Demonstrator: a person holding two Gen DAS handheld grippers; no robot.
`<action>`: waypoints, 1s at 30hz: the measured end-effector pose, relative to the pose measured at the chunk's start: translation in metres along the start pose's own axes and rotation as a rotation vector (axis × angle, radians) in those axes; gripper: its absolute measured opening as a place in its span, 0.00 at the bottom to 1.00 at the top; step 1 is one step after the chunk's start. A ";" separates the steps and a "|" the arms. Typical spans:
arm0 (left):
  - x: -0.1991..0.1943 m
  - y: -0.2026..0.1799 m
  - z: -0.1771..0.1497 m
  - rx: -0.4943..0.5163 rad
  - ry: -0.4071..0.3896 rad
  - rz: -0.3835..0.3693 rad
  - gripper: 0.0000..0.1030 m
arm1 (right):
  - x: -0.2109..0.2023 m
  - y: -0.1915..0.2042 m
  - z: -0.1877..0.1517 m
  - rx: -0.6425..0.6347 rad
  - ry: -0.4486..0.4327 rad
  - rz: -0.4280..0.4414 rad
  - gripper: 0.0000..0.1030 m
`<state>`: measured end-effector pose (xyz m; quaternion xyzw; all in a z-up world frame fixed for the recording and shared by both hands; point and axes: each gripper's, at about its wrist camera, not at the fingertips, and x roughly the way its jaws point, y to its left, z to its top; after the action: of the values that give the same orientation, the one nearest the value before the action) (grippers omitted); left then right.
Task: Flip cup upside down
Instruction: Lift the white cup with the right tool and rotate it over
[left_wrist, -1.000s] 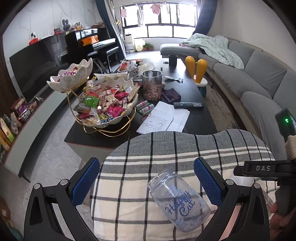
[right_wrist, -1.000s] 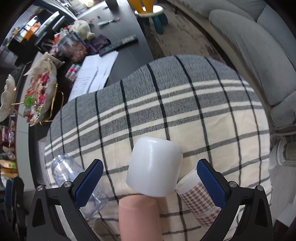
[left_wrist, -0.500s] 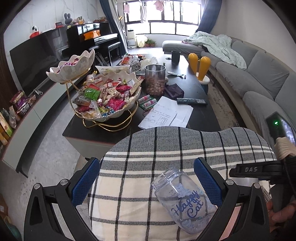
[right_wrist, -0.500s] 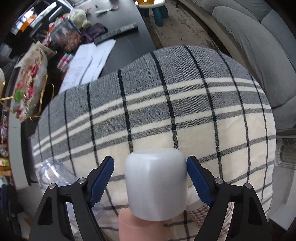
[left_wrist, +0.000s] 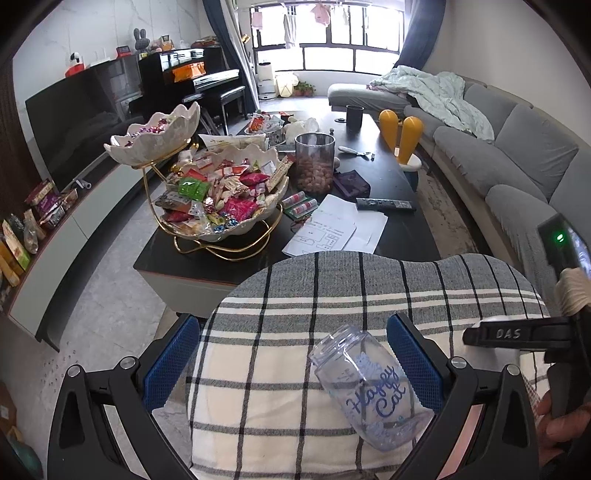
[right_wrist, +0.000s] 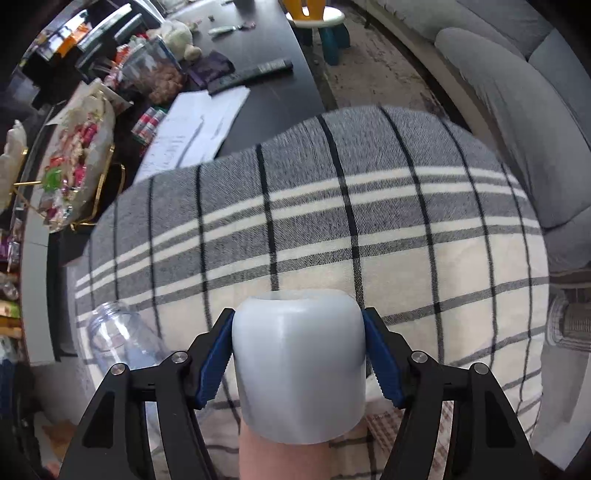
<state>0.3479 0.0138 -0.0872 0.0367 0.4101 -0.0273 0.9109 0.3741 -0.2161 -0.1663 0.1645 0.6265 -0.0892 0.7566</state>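
Clear plastic jar (left_wrist: 369, 387) read "Happy Cat", lay sideways on plaid cloth (left_wrist: 288, 332) | left gripper (left_wrist: 291, 365) gaped wide, empty | right gripper (right_wrist: 298, 354) clamped smooth white rounded cup (right_wrist: 299, 369)

White cup (right_wrist: 300, 373), base toward camera, above plaid cloth (right_wrist: 314, 221).

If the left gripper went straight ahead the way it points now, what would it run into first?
Probably the plaid cloth: the left gripper is open and aimed down at it, nothing between its fingers on the centre line. The clear jar lies right of centre, beside the right finger, which might brush it. Depth is uncertain.
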 end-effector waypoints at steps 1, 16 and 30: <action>-0.005 0.001 -0.001 0.000 -0.003 0.001 1.00 | -0.006 0.000 -0.002 -0.003 -0.008 0.005 0.66; -0.136 0.034 -0.092 -0.019 0.006 0.041 1.00 | -0.071 0.011 -0.143 -0.082 0.073 0.137 0.66; -0.183 0.058 -0.207 -0.012 0.106 0.061 1.00 | -0.018 0.011 -0.279 -0.101 0.250 0.132 0.66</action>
<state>0.0772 0.0936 -0.0840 0.0453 0.4566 0.0050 0.8885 0.1175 -0.1064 -0.1917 0.1767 0.7073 0.0136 0.6844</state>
